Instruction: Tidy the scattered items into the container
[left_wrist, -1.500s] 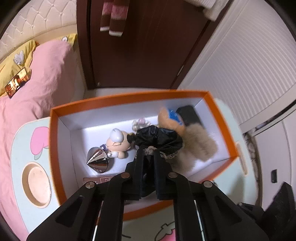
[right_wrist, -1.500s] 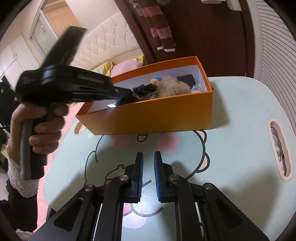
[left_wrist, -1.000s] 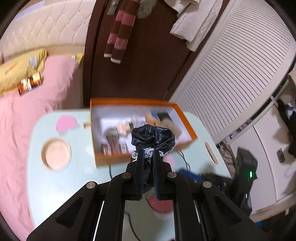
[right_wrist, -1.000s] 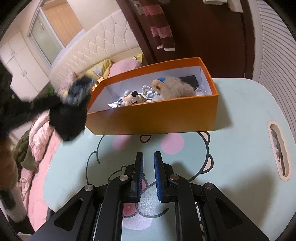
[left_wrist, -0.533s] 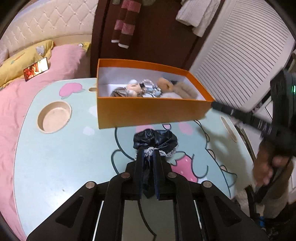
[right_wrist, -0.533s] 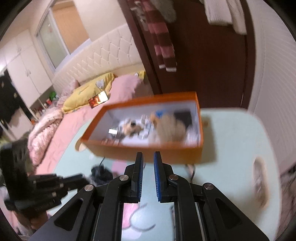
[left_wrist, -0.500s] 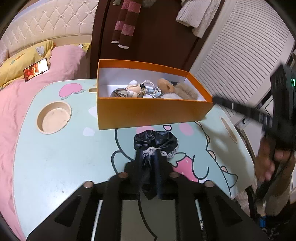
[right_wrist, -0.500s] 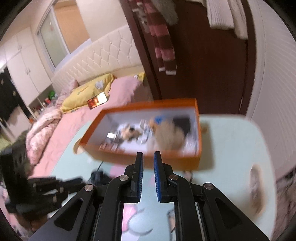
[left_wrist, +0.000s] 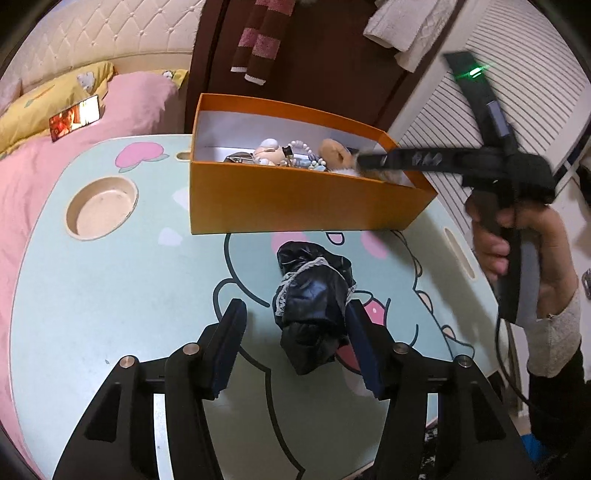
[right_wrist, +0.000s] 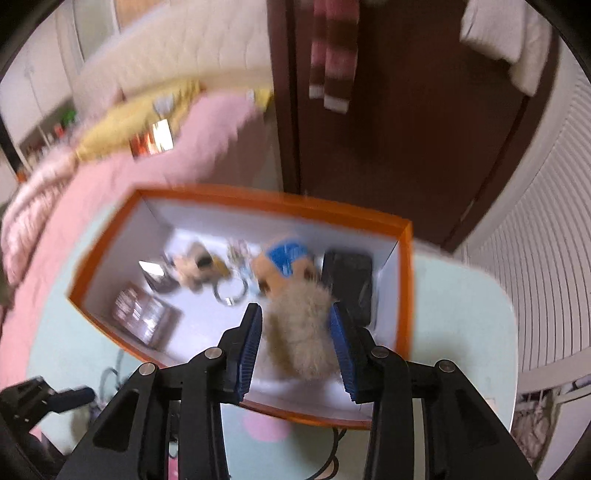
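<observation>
Both grippers are standing with jaws apart. Left gripper (left_wrist: 293, 343) is flanking the black lace-trimmed pouch (left_wrist: 314, 299) lying on the table (left_wrist: 110, 280). Farther off, right gripper (right_wrist: 295, 347) is straddling the furry plush (right_wrist: 299, 328) inside the orange box (left_wrist: 295, 206).

A pale blue table (left_wrist: 92, 280) printed with a cartoon dinosaur has a round recess (left_wrist: 101, 206) at its left. Beyond, on the far left, lies a bed with a pink blanket (left_wrist: 74, 125), a yellow pillow (left_wrist: 44, 99) and a lit phone (left_wrist: 75, 117). A striped scarf (left_wrist: 260, 40) and a white towel (left_wrist: 402, 33) hang on the dark door (left_wrist: 332, 66); white slatted panels (left_wrist: 528, 85) stand at the far right.
</observation>
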